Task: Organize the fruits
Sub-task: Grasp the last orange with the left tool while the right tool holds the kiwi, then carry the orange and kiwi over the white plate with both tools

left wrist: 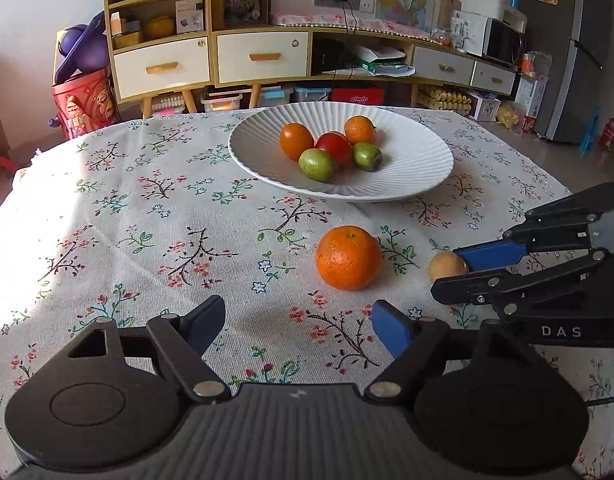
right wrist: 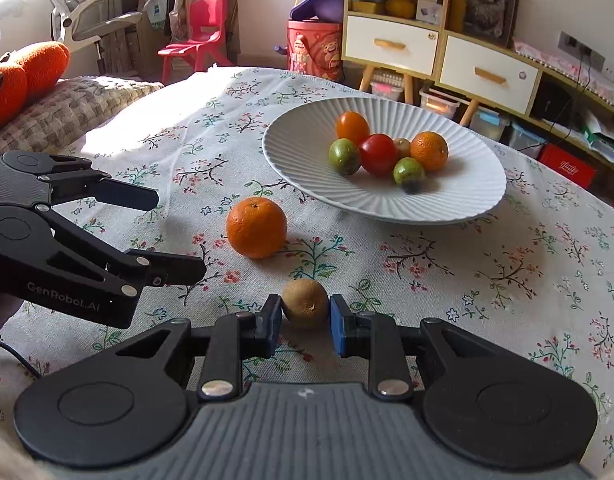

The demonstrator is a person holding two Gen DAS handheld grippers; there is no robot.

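sunlit room, wooden sideboard, red chair

Small brownish round fruit half hidden behind the glossy red tomato, dark blurred spot on one green fruit

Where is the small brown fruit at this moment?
The small brown fruit sits on the tablecloth between the pads of the right tool, low in the right wrist view, nearer than the big orange and the plate.

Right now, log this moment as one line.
right gripper: shut on brown fruit | left gripper: open, empty | orange: on tablecloth
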